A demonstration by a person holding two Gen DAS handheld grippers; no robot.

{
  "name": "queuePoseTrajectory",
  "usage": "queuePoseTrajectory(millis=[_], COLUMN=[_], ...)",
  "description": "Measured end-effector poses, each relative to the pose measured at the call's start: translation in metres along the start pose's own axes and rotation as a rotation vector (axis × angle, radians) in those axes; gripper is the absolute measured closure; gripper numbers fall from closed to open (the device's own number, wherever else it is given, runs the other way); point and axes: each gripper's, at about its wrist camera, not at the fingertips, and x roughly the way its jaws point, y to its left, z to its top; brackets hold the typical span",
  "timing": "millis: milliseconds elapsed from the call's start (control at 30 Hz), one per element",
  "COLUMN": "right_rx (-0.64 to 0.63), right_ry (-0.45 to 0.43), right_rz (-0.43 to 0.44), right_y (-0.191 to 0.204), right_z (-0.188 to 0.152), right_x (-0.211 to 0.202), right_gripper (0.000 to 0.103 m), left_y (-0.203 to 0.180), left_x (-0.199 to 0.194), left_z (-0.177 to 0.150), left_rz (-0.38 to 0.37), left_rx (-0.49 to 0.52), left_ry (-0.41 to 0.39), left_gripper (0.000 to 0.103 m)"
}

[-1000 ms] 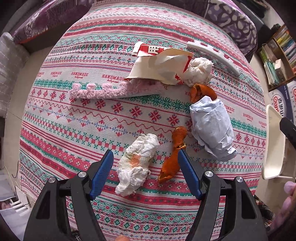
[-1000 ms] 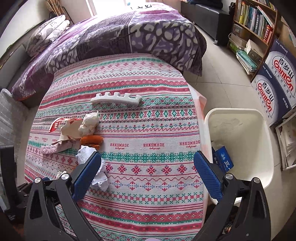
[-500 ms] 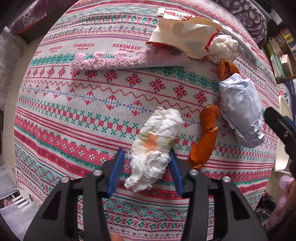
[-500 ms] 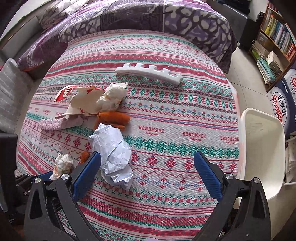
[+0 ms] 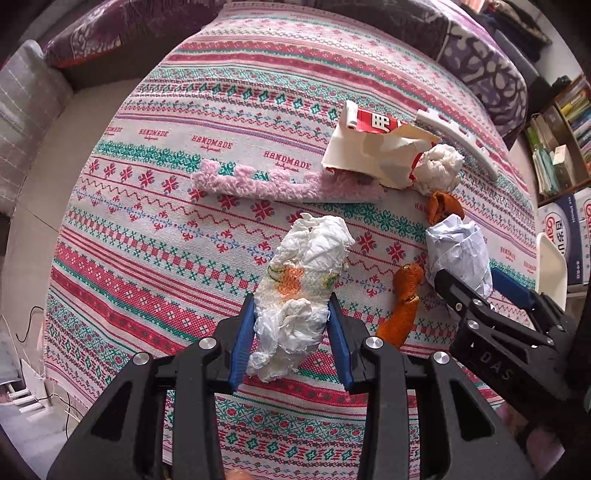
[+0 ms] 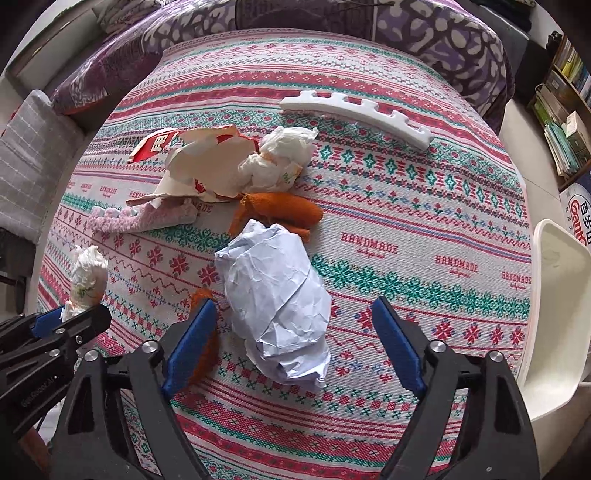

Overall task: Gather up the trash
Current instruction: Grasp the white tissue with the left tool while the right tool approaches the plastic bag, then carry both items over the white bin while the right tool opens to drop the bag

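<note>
My left gripper (image 5: 291, 332) is shut on a crumpled white tissue with an orange stain (image 5: 303, 280), held just above the patterned tablecloth (image 5: 166, 229); it also shows in the right wrist view (image 6: 86, 280). My right gripper (image 6: 291, 343) is open, its jaws on either side of a crumpled white paper ball (image 6: 275, 299), which also shows in the left wrist view (image 5: 458, 254). An orange peel strip (image 5: 404, 299) lies between the two grippers. Another orange peel (image 6: 280, 212), a second tissue wad (image 6: 277, 158) and a torn red-and-white carton (image 6: 195, 162) lie further back.
A white bin (image 6: 550, 321) stands off the table's right edge. A white toothed foam strip (image 6: 354, 114) and a pink fuzzy strip (image 6: 144, 218) lie on the cloth. A purple cushion (image 6: 295, 22) sits behind, bookshelves (image 6: 565, 110) to the right.
My left gripper closed on the stained tissue and lifted it a little. My right gripper moved left and down from near the bin until its jaws flank the paper ball.
</note>
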Motion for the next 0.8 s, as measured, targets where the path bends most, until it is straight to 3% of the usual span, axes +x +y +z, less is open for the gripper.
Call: queuePoseTrajectory(millis=[67, 167, 533, 800], right_rx=[0.008, 0.015, 0.041, 0.042], right_ry=[0.011, -0.012, -0.212, -0.365], right_rz=[0.031, 0.038, 0.027, -0.043], right_y=[0.002, 0.003, -0.003, -0.011], right_z=[-0.001, -0.001, 0.005, 0.008], right_x=[0.003, -0.001, -0.051, -0.088], right_gripper=[0.055, 0.057, 0.058, 0.058], left_y=[0.004, 0.009, -0.002, -0.013], left_x=[-0.003, -0.010, -0.041, -0.058], left_z=[0.000, -0.006, 0.006, 0.014], left_rz=[-0.004, -0.001, 0.012, 0.040], left_rx=[-0.010, -0.025, -0.062, -0.090], left_ry=[-0.010, -0.029, -0.217, -0.337], left_gripper=[0.066, 0.066, 0.065, 0.065])
